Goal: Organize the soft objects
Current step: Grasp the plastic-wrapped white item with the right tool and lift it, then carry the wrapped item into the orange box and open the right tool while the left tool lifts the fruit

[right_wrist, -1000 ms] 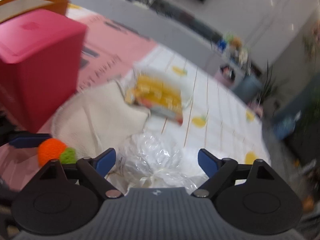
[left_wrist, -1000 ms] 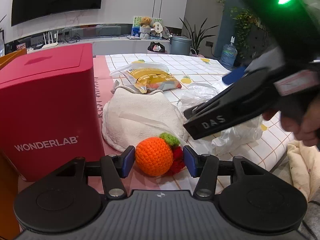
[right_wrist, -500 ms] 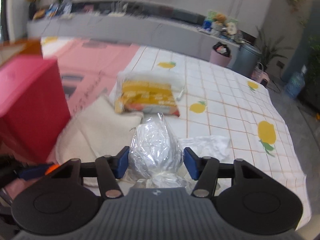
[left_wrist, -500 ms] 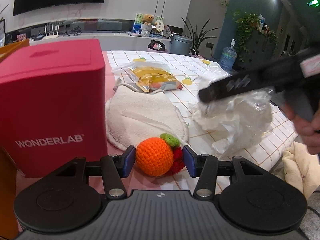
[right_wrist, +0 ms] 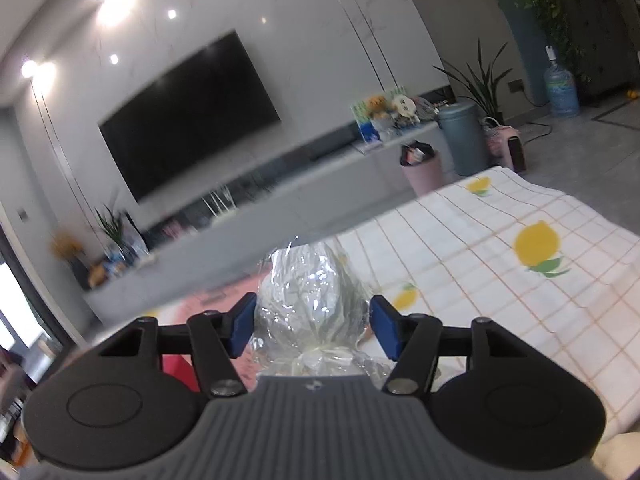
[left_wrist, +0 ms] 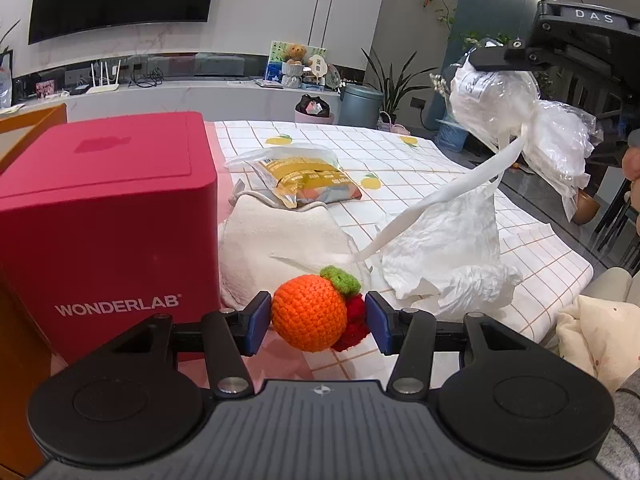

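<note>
My left gripper [left_wrist: 318, 322] is shut on an orange crocheted ball [left_wrist: 310, 312] with a green leaf and red part, held low over the table's near edge. My right gripper [right_wrist: 313, 326] is shut on a clear crinkly plastic bag [right_wrist: 308, 292] and holds it high above the table; it also shows in the left wrist view [left_wrist: 516, 120] at upper right, trailing a white strip down to a crumpled white bag [left_wrist: 448, 252] on the table. A cream towel [left_wrist: 280, 240] lies folded behind the ball.
A red WONDERLAB box [left_wrist: 104, 216] stands at the left. A yellow snack packet [left_wrist: 308, 178] in plastic lies behind the towel. The checked lemon tablecloth [left_wrist: 400, 152] covers the table. A cream cushion [left_wrist: 592, 332] sits off the right edge.
My right gripper closed on the plastic bag and lifted it up and to the right, off the table. My left gripper stayed shut on the ball, nearly still.
</note>
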Available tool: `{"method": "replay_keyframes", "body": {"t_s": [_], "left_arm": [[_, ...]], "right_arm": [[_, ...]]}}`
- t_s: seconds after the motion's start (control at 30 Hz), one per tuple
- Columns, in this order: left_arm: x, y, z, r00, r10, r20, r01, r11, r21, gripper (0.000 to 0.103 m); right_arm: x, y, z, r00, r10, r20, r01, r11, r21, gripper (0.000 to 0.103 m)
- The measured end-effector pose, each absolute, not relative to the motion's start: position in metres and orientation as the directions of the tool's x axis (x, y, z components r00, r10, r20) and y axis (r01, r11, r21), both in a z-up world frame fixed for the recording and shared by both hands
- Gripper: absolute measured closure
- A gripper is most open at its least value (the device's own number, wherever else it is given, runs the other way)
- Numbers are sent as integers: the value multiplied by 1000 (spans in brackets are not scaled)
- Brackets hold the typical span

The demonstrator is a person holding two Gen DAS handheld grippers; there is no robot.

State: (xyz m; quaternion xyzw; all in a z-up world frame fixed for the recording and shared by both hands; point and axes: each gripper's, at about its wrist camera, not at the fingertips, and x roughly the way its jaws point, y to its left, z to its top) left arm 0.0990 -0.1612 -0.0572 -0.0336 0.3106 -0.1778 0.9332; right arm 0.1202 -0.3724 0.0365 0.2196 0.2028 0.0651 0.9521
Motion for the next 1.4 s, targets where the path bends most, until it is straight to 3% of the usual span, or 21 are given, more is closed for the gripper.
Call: {"method": "replay_keyframes", "body": {"t_s": [0.17, 0.57, 0.83, 1.13, 1.2, 1.4], "left_arm": [[96, -157, -49, 758, -360, -545, 308, 933, -187, 45], [88, -144, -23, 780, -345, -522, 280, 939, -202, 45], [84, -124, 28, 805, -355, -475, 260, 931, -255, 45], [55, -73, 115, 891, -248, -380, 209, 968, -141, 45], [47, -59, 131, 900, -199, -388, 164, 979, -120, 45], [42, 8, 154, 883, -173, -436, 85, 973, -215, 45]], "right_arm": [[116, -368, 43, 920, 255, -297, -95, 882, 463, 39], [106, -350, 59, 919, 232, -318, -100, 919, 381, 45], [73, -336, 101, 955, 198, -219, -109, 926, 361, 45], [26, -298, 181, 967, 249, -51, -218, 917, 334, 45], [22, -281, 199, 961, 276, -31, -253, 915, 315, 44], [27, -224, 234, 932, 362, -2, -339, 875, 345, 43]]}}
